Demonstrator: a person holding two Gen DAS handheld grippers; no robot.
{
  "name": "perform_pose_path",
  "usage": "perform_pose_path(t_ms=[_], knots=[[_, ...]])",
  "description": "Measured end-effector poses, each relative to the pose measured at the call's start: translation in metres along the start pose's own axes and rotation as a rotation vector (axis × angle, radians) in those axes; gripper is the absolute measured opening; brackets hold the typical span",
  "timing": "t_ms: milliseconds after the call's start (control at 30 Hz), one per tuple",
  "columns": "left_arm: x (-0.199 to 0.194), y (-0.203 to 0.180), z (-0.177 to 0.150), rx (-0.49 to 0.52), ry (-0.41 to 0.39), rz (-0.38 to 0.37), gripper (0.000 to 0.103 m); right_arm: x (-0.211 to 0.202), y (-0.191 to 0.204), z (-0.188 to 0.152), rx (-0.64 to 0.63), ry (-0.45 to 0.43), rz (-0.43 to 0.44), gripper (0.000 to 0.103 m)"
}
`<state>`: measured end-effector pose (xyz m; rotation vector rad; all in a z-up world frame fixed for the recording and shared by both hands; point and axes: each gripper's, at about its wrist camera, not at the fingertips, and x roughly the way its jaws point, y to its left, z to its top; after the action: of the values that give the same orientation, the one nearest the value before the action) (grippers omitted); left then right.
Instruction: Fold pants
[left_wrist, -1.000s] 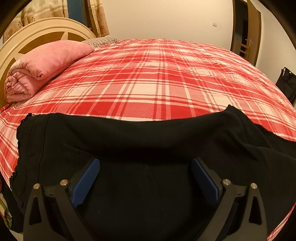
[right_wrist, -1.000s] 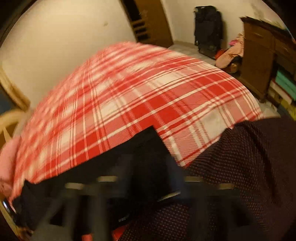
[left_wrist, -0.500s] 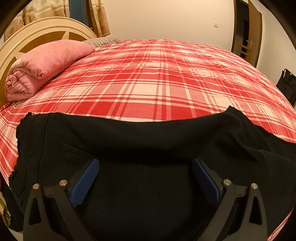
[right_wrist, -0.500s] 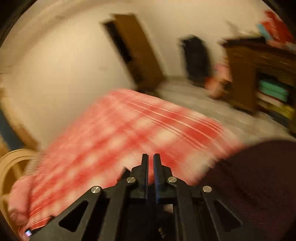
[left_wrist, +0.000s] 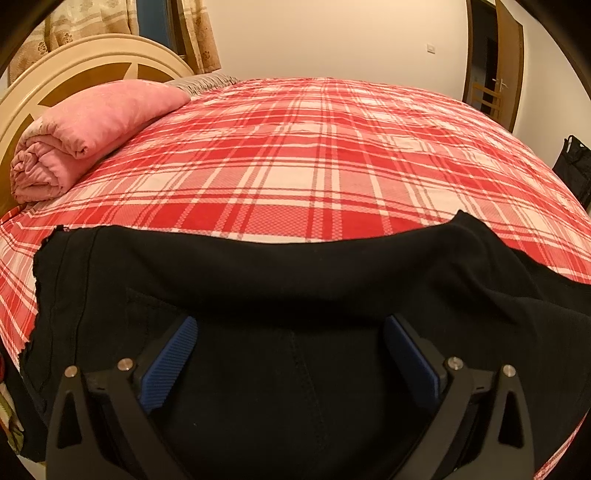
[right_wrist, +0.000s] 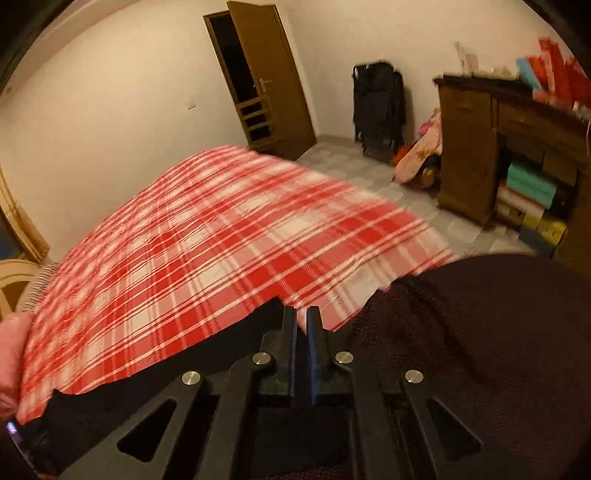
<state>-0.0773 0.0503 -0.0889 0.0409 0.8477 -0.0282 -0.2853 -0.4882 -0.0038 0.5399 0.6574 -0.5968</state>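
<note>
plaid bed (left_wrist: 314, 155): black pants (left_wrist: 295, 295) under spread left hand-held gripper (left_wrist: 291, 350), seemingly untouched.

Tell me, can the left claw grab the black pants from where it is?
Probably yes. The left claw hangs wide open right over the black pants, with nothing between them.
</note>
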Motion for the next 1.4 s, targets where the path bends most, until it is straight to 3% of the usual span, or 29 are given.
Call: perform_pose_path(t_ms=[67,133,167,200,233,300,467,500,533,600,667,933,1033,1200,1333,1400], knots=[[0.001,0.0,0.001,0.002,0.003,-0.002,0.103,0.013,0.002,-0.002,-0.031,0.061,0.004,0.01],[0.001,0.0,0.001,0.005,0.005,-0.002,0.103,0.031,0.005,-0.003,-0.056,0.141,0.031,0.029],[0.001,0.0,0.001,0.005,0.005,-0.002,0.103,0.041,0.006,-0.002,-0.063,0.175,0.034,0.049],[0.001,0.0,0.001,0.005,0.005,-0.002,0.103,0.047,0.007,-0.002,-0.072,0.191,0.038,0.06],[0.001,0.0,0.001,0.004,0.004,0.003,0.103,0.056,0.01,-0.001,-0.096,0.217,0.048,0.061],[0.0,-0.001,0.001,0.003,0.003,0.005,0.103,0.074,0.017,0.001,-0.159,0.279,0.064,0.061],[0.001,-0.001,0.001,0.001,0.006,0.009,0.103,0.11,0.033,-0.01,-0.34,0.396,-0.012,0.059],[0.001,-0.001,0.001,0.001,0.006,0.01,0.103,0.112,0.038,-0.014,-0.392,0.394,-0.045,0.038],[0.001,-0.001,0.001,0.002,0.005,0.011,0.103,0.111,0.042,-0.017,-0.435,0.384,-0.072,0.025],[0.001,-0.001,0.001,0.002,0.006,0.01,0.103,0.099,0.046,-0.017,-0.464,0.345,-0.059,0.011],[0.001,-0.001,0.001,0.002,0.005,0.011,0.103,0.088,0.047,-0.014,-0.447,0.315,-0.047,0.008],[0.0,-0.001,0.001,-0.001,0.008,0.022,0.103,0.002,0.075,0.013,-0.42,0.02,0.043,0.008],[0.0,-0.002,0.001,-0.002,0.008,0.029,0.103,-0.017,0.089,0.015,-0.451,-0.064,0.031,0.008],[-0.001,-0.004,0.001,-0.001,0.002,0.033,0.103,0.005,0.077,0.013,-0.434,-0.042,-0.034,0.008],[0.0,-0.003,0.0,0.001,-0.005,0.03,0.103,0.027,0.042,0.011,-0.319,0.028,0.023,0.008],[0.0,-0.003,0.0,0.001,-0.005,0.031,0.103,0.036,0.031,0.007,-0.297,0.069,0.008,0.008]])
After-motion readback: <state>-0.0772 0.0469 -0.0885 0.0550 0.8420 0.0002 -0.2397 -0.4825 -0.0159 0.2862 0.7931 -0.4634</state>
